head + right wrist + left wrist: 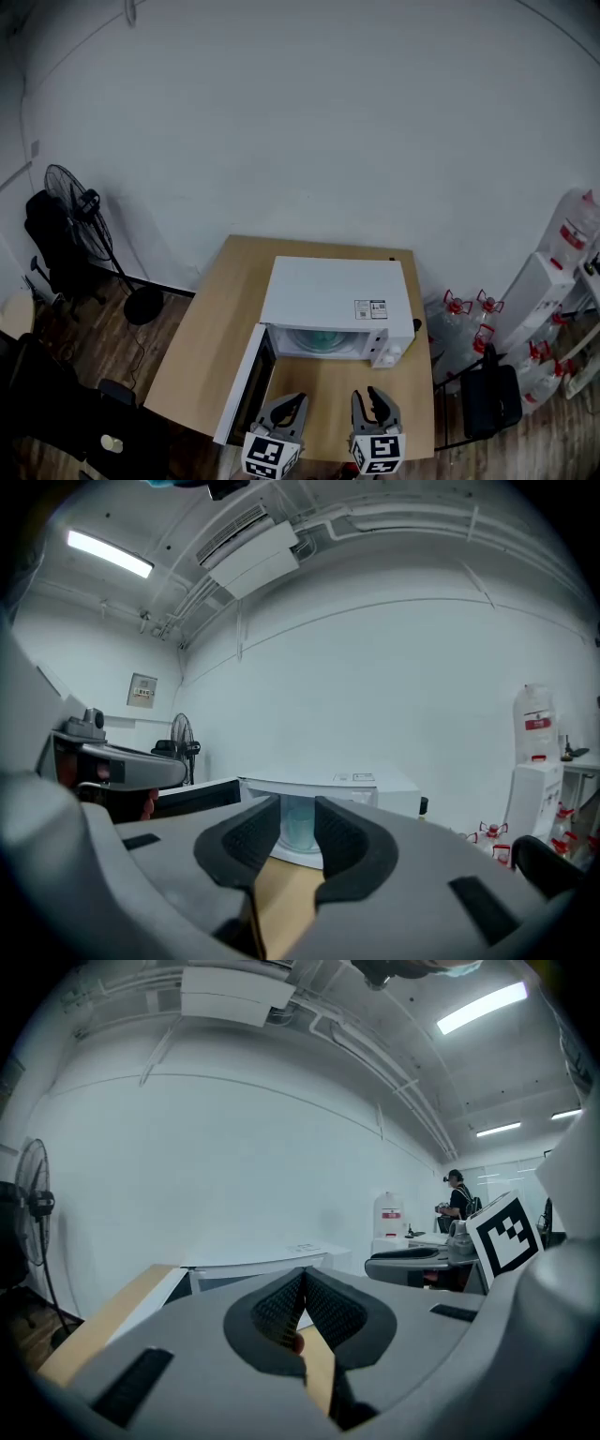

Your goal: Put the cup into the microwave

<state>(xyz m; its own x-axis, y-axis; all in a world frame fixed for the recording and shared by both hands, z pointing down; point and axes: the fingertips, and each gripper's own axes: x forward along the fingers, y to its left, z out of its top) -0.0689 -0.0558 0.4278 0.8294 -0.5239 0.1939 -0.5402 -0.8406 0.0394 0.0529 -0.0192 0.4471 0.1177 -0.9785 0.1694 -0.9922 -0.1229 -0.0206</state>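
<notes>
Dim, bluish views under ceiling strip lights (480, 1007), fisheye-bent edges, dark vignetted corners.

A white wall (309, 112) backs the wooden floor (112, 323), with a standing fan (70, 202) (black) at left.

This looks like an office workroom. There's a standing fan (70, 202), water dispenser (536, 292), spare bottles (459, 317), microwave (328, 292) on a tabletop (202, 337).

Left tongs (292, 401), right tongs (371, 396): grey shells, black ribbed pads (246, 841), white cubes (272, 457) with black square markers.
</notes>
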